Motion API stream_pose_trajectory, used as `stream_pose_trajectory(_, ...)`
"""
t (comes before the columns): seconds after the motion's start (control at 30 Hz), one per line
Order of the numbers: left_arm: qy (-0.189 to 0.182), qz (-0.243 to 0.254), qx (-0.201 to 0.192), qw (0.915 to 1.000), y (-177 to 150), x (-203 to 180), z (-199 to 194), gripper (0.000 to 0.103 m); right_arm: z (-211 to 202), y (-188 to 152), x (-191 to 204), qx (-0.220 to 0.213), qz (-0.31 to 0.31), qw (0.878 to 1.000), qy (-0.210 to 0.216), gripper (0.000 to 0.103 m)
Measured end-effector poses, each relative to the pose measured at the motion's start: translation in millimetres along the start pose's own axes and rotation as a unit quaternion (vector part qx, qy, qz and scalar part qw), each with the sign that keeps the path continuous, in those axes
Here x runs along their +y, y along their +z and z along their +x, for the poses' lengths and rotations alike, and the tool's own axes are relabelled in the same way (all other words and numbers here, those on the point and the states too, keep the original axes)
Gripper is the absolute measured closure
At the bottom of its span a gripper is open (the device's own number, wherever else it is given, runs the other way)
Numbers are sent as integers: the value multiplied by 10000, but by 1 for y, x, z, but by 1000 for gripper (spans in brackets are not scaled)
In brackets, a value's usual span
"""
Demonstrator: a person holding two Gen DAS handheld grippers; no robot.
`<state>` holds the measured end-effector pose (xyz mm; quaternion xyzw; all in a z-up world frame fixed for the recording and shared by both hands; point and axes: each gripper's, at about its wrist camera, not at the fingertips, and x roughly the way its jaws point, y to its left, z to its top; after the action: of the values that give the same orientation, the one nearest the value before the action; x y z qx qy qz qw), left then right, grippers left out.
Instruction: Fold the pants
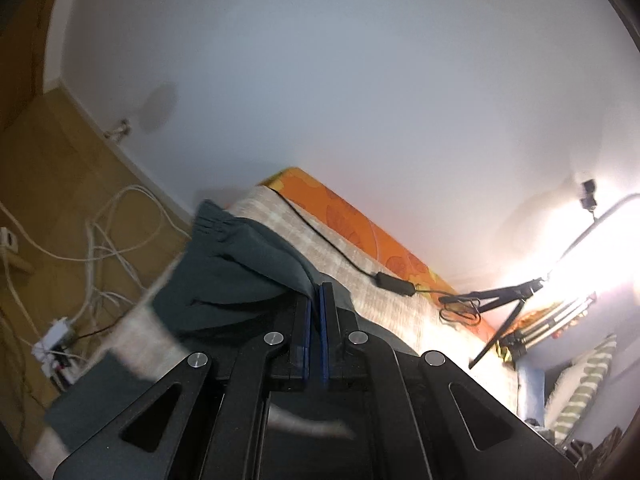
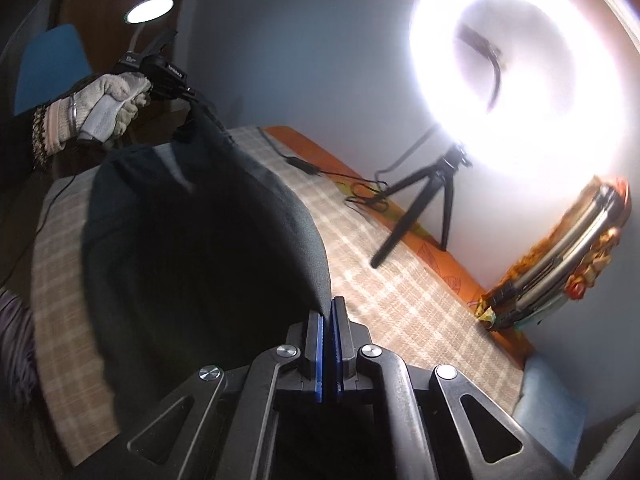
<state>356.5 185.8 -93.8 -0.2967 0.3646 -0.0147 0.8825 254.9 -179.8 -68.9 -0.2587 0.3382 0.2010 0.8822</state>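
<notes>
1. One pair of dark grey pants (image 2: 208, 248) is lifted above the bed, stretched between two grippers; its lower part drapes down onto the checked cover.
2. The left gripper (image 1: 316, 300) has its blue-padded jaws pressed together on an edge of the pants (image 1: 240, 276), the cloth running away from the pads toward the bed's far end.
3. The right gripper (image 2: 329, 320) is likewise clamped on a fold of the pants, the fabric rising from between its pads.
4. In the right wrist view the left gripper (image 2: 192, 96) shows at the far end of the pants, held by one hand (image 2: 112, 100) in a knitted glove.
5. The bed (image 2: 400, 292) wears a beige checked cover; beyond the pants an orange patterned sheet (image 1: 360, 228) runs along the wall side.
6. One ring light (image 2: 520, 80) on a black tripod (image 2: 420, 208) stands on the bed, past the pants, glaring white.
7. One black cable with an adapter block (image 1: 394, 282) lies on the cover between the pants and the tripod.
8. One small round lamp (image 2: 149, 9) glows above the gloved hand.
9. A plain white wall (image 1: 340, 100) rises behind the bed; a wooden floor (image 1: 60, 168) left of the pants carries several tangled white cables (image 1: 108, 240).
</notes>
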Motion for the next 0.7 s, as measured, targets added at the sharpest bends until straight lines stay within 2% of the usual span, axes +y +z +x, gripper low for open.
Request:
stream_pose_trajectory(0.1, -35, -1, -115, 9999, -15, 18, -35, 101, -18, -1, 21, 52, -260, 9996, 101, 102)
stream_pose_trajectory(0.27, 114, 27, -29, 9999, -56, 47, -59, 101, -33, -8, 53, 334, -729, 9965, 245, 102)
stream_pose_trajectory(0.47, 113, -363, 377, 9986, -110, 81, -57, 101, -31, -24, 86, 910, -1219, 9874, 439, 103)
stream_pose_trajectory(0.53, 53, -538, 457, 9975, -120, 93, -57, 101, -29, -31, 95, 1080, -1303, 9843, 507, 103)
stream_pose_trajectory(0.7, -61, -884, 498, 9948, -133, 109, -54, 101, -22, -43, 103, 1364, -1341, 9809, 358, 103)
